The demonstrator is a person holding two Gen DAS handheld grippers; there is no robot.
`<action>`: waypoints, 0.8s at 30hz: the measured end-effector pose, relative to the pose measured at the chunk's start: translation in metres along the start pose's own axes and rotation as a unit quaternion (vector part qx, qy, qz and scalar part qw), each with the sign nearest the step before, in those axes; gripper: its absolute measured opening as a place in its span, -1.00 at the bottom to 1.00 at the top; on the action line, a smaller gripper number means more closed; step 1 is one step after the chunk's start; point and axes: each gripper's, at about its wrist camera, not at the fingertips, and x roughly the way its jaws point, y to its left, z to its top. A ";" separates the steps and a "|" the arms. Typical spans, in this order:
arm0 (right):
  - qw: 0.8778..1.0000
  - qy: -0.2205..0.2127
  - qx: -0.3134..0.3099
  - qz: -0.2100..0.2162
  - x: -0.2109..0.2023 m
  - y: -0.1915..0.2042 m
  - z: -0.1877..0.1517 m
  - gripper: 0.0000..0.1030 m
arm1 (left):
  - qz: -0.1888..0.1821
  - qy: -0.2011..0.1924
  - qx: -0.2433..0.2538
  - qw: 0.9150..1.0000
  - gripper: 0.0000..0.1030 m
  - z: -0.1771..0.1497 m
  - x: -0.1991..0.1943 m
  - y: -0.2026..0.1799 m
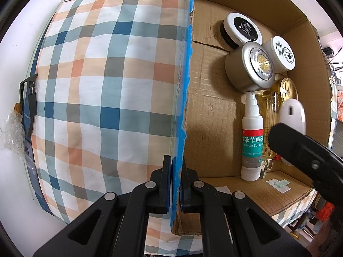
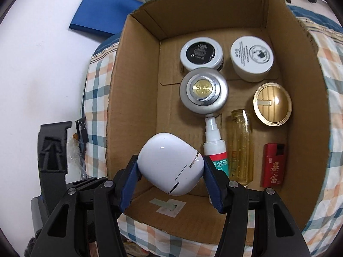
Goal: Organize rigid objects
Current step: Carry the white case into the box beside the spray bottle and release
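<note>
Plastic white case [image 2: 170,166], rounded and glossy, sits pinched between the blue pads of the right claw [image 2: 171,169], held above the near end of the open cardboard box [image 2: 137,98]. Inside lie jars, a spray bottle [image 2: 215,150] and a red lighter [image 2: 273,165]. The left claw [image 1: 176,184] is pressed together on the box's wall, beside checked bedding [image 1: 103,90].
</note>
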 end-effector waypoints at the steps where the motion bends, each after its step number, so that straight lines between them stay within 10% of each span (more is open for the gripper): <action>1: 1.000 0.002 0.000 -0.001 0.004 0.000 0.001 0.18 | 0.000 0.000 0.000 1.000 -0.93 0.000 0.000 0.000; 14: 0.999 0.024 0.005 -0.021 0.040 -0.002 0.011 0.19 | -0.001 0.002 0.000 1.000 -0.93 0.001 0.000 0.001; 18: 0.999 0.021 0.004 -0.034 0.039 0.000 0.015 0.67 | -0.001 0.002 0.000 1.000 -0.93 0.001 0.000 0.000; 24: 0.997 0.007 -0.001 -0.075 0.025 0.000 0.015 0.83 | -0.003 0.002 -0.002 1.000 -0.93 0.001 0.000 0.000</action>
